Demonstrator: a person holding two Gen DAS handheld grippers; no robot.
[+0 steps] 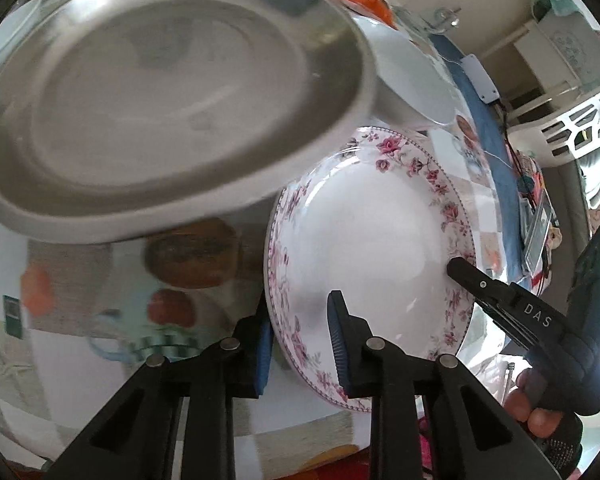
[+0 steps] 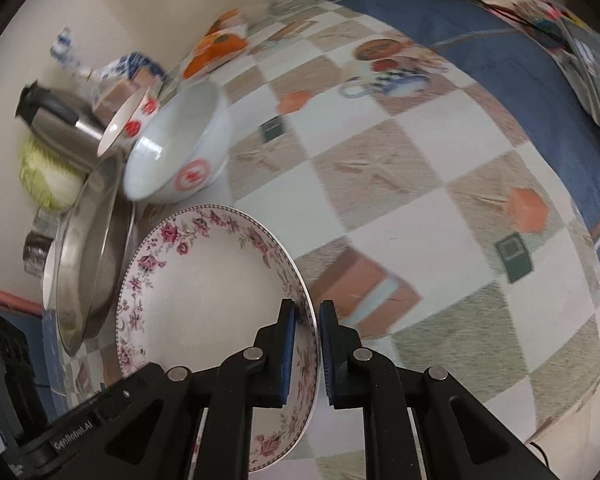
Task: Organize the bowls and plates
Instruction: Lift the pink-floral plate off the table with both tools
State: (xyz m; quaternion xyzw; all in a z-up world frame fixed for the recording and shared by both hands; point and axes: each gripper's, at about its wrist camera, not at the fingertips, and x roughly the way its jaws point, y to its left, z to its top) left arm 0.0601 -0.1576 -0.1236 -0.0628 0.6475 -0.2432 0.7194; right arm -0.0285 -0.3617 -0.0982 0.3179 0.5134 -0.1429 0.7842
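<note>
Checkered tablecloth [image 2: 380,208], printed with cups and fruit and edged in blue, is spread over the table on which everything stands. At its middle, as seen from both wrist cameras, a floral plate [image 1: 372,248] with a pink rose border is found, and all else is placed relative to it.

The plate's rim is straddled by the left gripper [image 1: 300,336]: one blue pad is seen outside the rim and the other over the white inside. Whether the pads actually press on the rim cannot be told from the pictures. On the plate's opposite edge the rim is clamped between the pads of the right gripper [image 2: 306,344], whose jaws are drawn close together on it; the tip of that gripper is also seen lying on the rim in the left view. Fingers of a hand [image 1: 536,404] are seen around its handle.

Beside the plate, a steel dish [image 1: 172,100] is seen, tilted and blurred. Beyond the plate a white bowl [image 2: 176,148] with a red mark stands just beside it, with a smaller bowl [image 2: 128,124] behind. Further off, near the wall, a steel jug [image 2: 60,120] and a cabbage [image 2: 44,180] are seen. A white basket [image 1: 580,120] is visible in the room beyond the table's blue edge.
</note>
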